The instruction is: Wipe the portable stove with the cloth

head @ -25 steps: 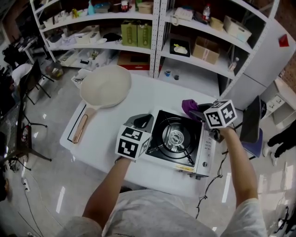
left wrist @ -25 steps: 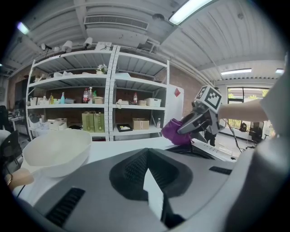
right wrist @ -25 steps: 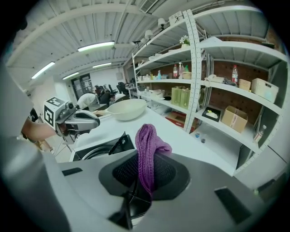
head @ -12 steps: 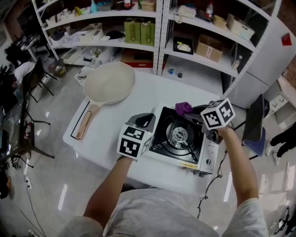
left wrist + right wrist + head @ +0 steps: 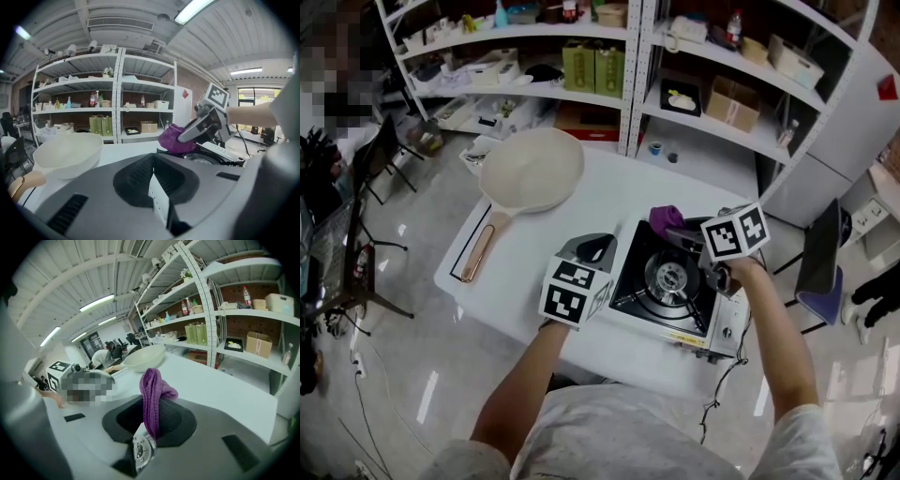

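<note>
Cloth (image 5: 152,394) is pinched in the right gripper (image 5: 142,442). Jaws are clamped on the lower end, and the purple knit stands up out of them in a folded bunch. In head view it sits at the upper edge of the portable stove (image 5: 670,283), near its upper-left corner. Can't tell if the cloth touches the stove top.

Left gripper (image 5: 156,187) has its jaws together with nothing between them. It's parked over bare table (image 5: 546,232), just off the stove's left edge and pointing toward the top of the frame.

Stove is in the lower-right part of the table. Its knob side is close to the table's right edge, and its lower side is near the bottom edge of the table. Burner (image 5: 664,277) and the black top are uncovered, with the right forearm coming in over the stove's right side.

White pan (image 5: 532,171) is at upper left of the table, well apart from the stove. Its handle (image 5: 475,253) runs down along the table's left edge.

Open room: a bare strip between pan and stove, plus bare table above the stove up to the top edge. Shelving (image 5: 623,56) stands beyond that edge, and a chair (image 5: 816,251) is off the right edge.
</note>
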Motion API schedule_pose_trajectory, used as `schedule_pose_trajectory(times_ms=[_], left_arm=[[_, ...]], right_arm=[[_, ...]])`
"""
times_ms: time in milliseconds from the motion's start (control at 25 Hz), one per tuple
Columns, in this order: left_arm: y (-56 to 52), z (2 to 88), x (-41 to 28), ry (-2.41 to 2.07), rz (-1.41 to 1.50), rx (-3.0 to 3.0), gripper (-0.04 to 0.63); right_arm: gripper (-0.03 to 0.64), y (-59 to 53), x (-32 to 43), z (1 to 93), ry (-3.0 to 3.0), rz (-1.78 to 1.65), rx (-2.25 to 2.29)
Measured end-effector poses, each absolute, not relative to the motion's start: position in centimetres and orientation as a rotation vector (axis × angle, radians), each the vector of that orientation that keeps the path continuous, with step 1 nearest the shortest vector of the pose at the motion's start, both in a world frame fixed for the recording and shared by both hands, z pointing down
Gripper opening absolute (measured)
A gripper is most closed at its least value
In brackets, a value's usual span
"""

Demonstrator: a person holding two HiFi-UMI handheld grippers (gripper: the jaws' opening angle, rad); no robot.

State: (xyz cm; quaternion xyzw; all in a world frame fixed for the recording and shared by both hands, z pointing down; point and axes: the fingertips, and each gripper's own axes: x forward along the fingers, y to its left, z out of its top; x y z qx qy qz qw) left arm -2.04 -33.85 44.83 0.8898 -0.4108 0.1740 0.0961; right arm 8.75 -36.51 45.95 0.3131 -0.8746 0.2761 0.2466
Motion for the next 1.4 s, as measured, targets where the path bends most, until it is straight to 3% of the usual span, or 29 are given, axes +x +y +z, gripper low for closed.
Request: schedule_pose_trajectory(times_ms=[880,1400], left_arm=[[-34.9,45.2,-4.0,-1.276,0.499,2.602,0.005],[-34.5,45.2,-4.4,-1.245,0.491,2.614,0.005]], right_arm=[[0.063,-42.2,6.6,44.7,-2.516,1.144,1.072],[0.064,-42.5,4.7,40.1,-2.535,0.683,1.134]])
